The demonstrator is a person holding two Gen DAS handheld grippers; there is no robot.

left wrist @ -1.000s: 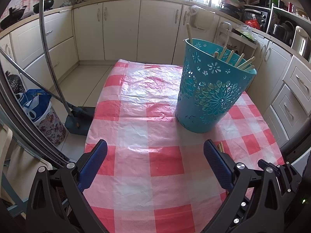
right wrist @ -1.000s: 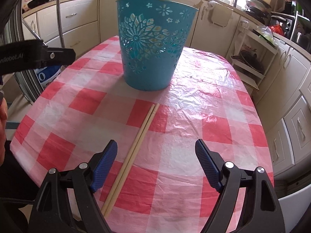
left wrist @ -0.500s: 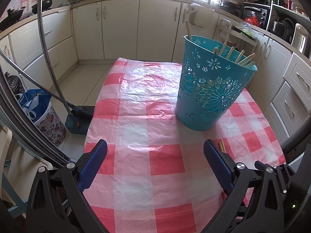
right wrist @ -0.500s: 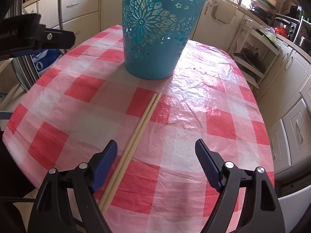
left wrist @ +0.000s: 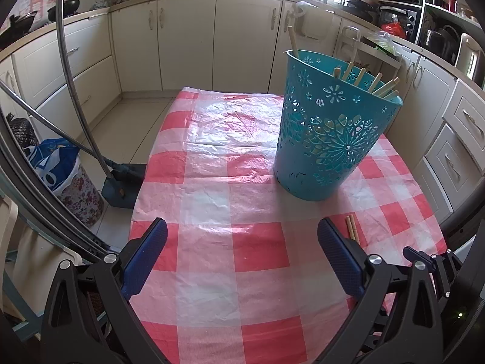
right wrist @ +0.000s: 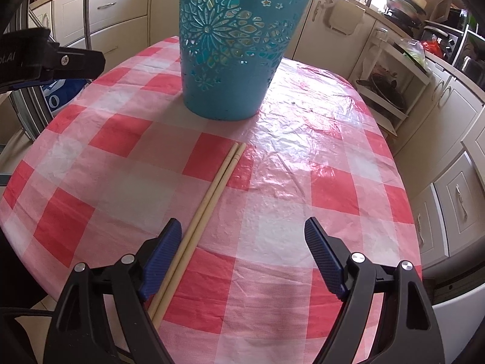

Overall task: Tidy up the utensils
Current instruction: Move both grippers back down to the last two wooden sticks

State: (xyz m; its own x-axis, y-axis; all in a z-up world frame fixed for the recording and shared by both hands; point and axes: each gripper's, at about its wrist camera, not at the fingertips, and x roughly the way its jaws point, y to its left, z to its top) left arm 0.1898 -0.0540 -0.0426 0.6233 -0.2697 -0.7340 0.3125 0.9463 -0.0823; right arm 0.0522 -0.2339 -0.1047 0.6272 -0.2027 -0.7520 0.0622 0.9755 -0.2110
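Observation:
A teal cut-out basket (left wrist: 330,133) stands on the red-and-white checked table (left wrist: 236,182) and holds several wooden sticks (left wrist: 379,85). It also shows in the right wrist view (right wrist: 233,48). A pair of wooden chopsticks (right wrist: 212,194) lies on the cloth in front of the basket, its near end beside my right gripper's left finger. Its tip shows in the left wrist view (left wrist: 351,227). My right gripper (right wrist: 242,261) is open and empty, low over the cloth. My left gripper (left wrist: 242,257) is open and empty, left of the basket.
Kitchen cabinets (left wrist: 242,39) ring the table. A dustpan (left wrist: 121,182) and a floral bin with a blue bag (left wrist: 66,176) stand on the floor at the table's left. A shelf rack (right wrist: 391,91) stands at the right. The left gripper's body (right wrist: 45,60) shows in the right wrist view.
My right gripper has moved forward and down toward the chopsticks and the basket. The left gripper has shifted slightly. Both stay open.

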